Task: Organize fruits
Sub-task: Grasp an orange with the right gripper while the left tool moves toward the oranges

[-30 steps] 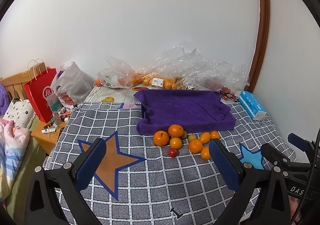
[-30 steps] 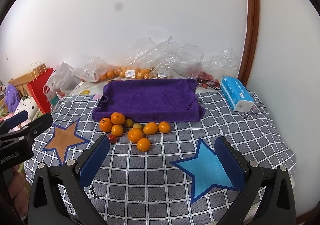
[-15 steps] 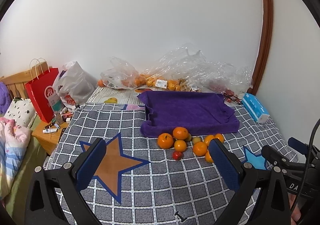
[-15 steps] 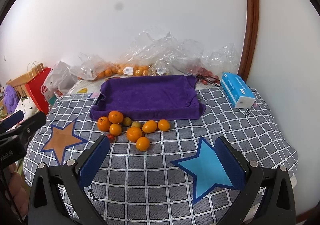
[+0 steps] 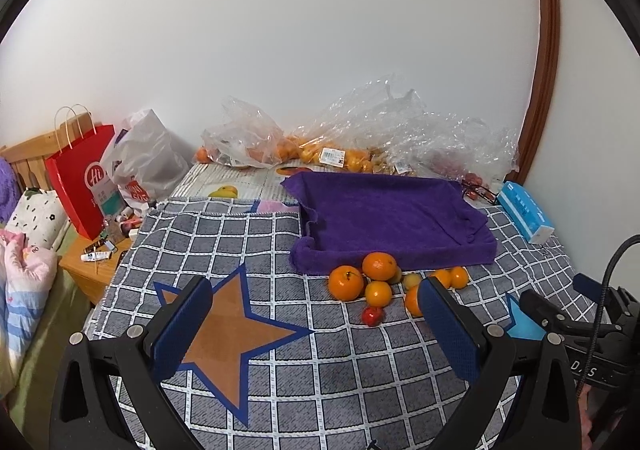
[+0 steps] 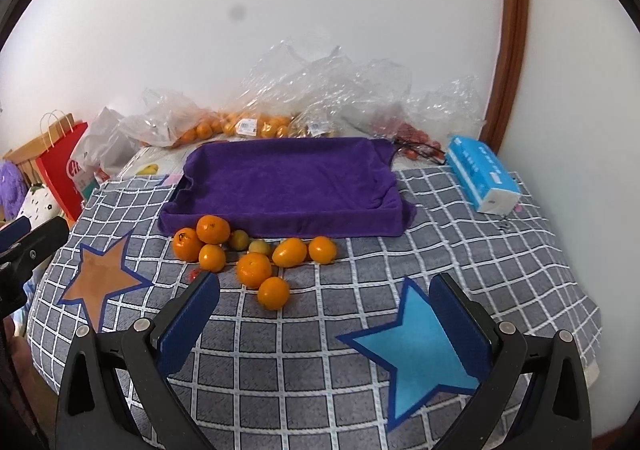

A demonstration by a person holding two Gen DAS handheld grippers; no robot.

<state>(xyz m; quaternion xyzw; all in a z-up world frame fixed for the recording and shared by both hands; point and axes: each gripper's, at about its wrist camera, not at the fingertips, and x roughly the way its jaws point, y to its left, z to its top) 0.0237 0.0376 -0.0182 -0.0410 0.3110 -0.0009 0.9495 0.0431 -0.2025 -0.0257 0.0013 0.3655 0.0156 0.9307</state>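
A heap of loose fruit, several oranges, two small yellow-green fruits and one small red fruit, lies on the grey checked cloth just in front of a tray covered with a purple towel. The tray holds nothing. My left gripper is open and empty, hovering above the cloth short of the fruit. My right gripper is open and empty, near the front orange. The right gripper body also shows in the left wrist view.
Clear plastic bags with more oranges lie along the wall behind the tray. A blue tissue pack sits right of the tray. A red paper bag and a bedside table with small items stand left. Orange and blue stars mark the cloth.
Both grippers have moved forward toward the fruit and tray, which look larger and nearer. Both stay open. No fruit has moved.
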